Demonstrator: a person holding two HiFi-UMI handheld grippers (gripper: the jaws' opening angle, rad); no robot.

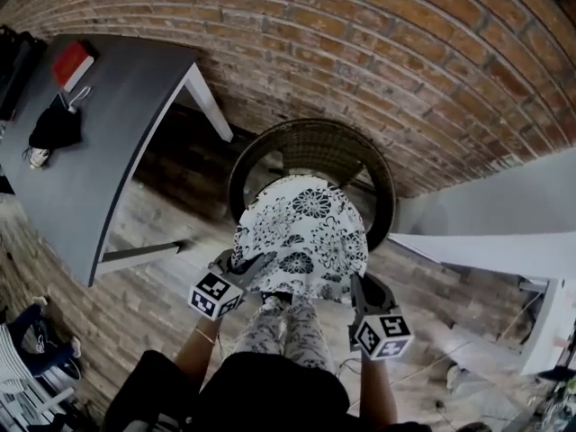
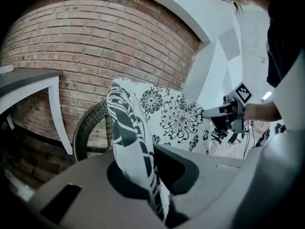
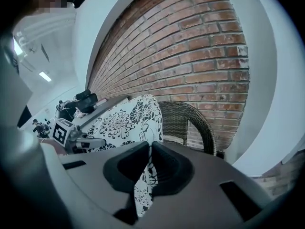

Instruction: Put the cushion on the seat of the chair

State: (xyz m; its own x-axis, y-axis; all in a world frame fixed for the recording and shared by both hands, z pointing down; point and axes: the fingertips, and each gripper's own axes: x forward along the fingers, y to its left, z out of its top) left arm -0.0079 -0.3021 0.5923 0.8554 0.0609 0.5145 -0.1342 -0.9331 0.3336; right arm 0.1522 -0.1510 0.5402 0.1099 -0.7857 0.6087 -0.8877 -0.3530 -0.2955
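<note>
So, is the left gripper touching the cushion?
Touching. In the left gripper view, the left gripper pinches the cushion by its edge.

Wht cushion (image 1: pixel 301 232) w/ blk floral print, big many-petalled blooms. Dk brown woven-wicker chair (image 1: pixel 315 147). Red-brown brick wall (image 1: pixel 378 43), pale mortar. Dk grey bench (image 1: pixel 99 142), wht legs; red item (image 1: pixel 72 64) & blk item (image 1: pixel 56 126) on it. Dk grey left gripper (image 1: pixel 245 266) & right gripper (image 1: pixel 355 288), cubes w/ blk-wht square markers.

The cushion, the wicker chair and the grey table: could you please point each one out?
cushion (image 1: pixel 301 232): head view, middle of its floral face.
wicker chair (image 1: pixel 315 147): head view, woven backrest.
grey table (image 1: pixel 108 124): head view, bare part of its top.
</note>
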